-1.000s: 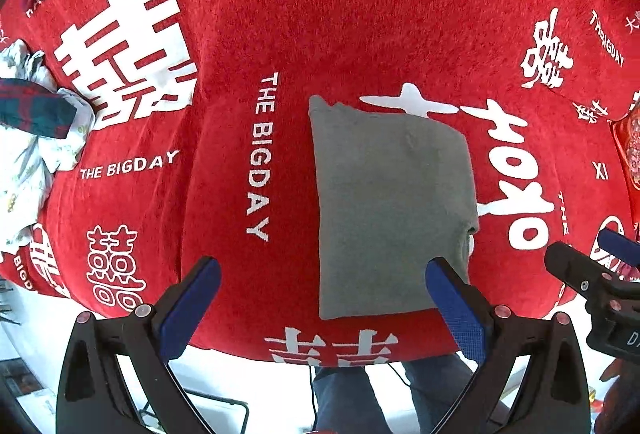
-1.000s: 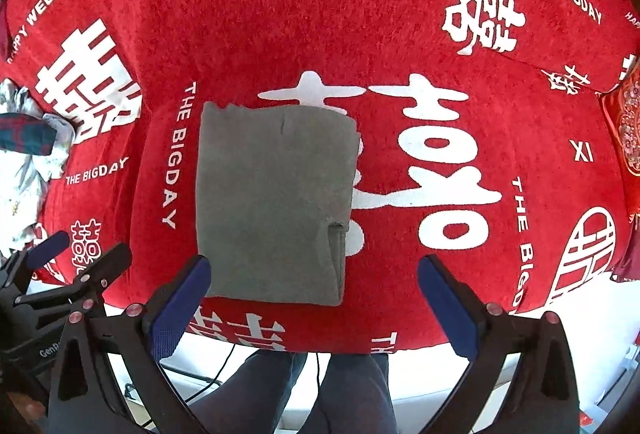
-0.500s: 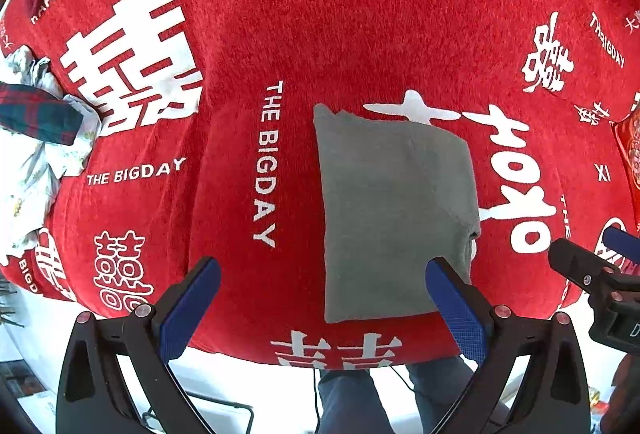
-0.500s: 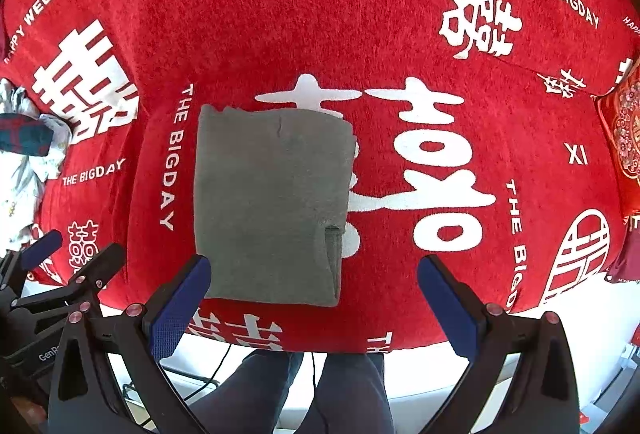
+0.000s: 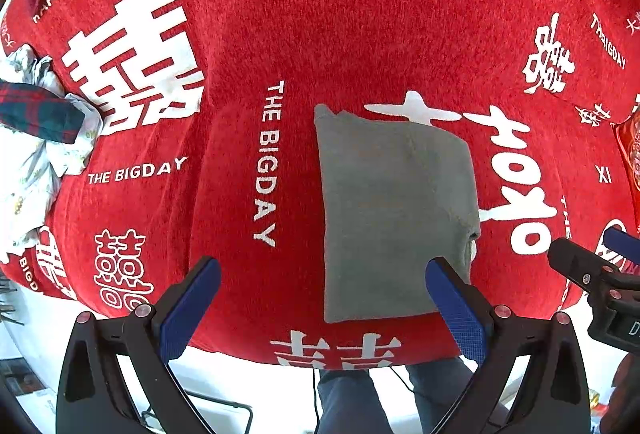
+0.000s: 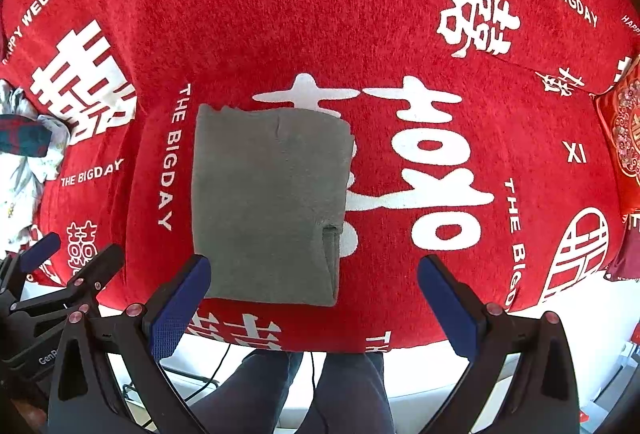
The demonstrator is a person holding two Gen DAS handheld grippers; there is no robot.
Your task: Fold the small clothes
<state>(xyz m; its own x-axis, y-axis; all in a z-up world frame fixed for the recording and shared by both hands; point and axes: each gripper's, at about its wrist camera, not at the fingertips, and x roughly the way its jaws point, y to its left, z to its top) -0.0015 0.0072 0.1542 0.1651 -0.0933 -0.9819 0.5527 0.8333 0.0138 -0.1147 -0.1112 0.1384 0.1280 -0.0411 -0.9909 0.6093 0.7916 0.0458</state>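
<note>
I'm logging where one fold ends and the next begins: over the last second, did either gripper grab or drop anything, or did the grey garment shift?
Nothing was grabbed or let go. The left gripper drifted slightly, so the grey garment sits a touch lower in its view. The right gripper barely moved. Both stay open and empty, and the garment stays folded flat on the red cloth, untouched.

the pile of clothes [image 5: 28,137] at the left edge of the tabletop [image 5: 360,13] is cut off by the picture's side. the person's legs [image 6: 288,390] go under the tabletop's near edge. the red cushion [image 6: 624,133] at the right edge shows only partly.
</note>
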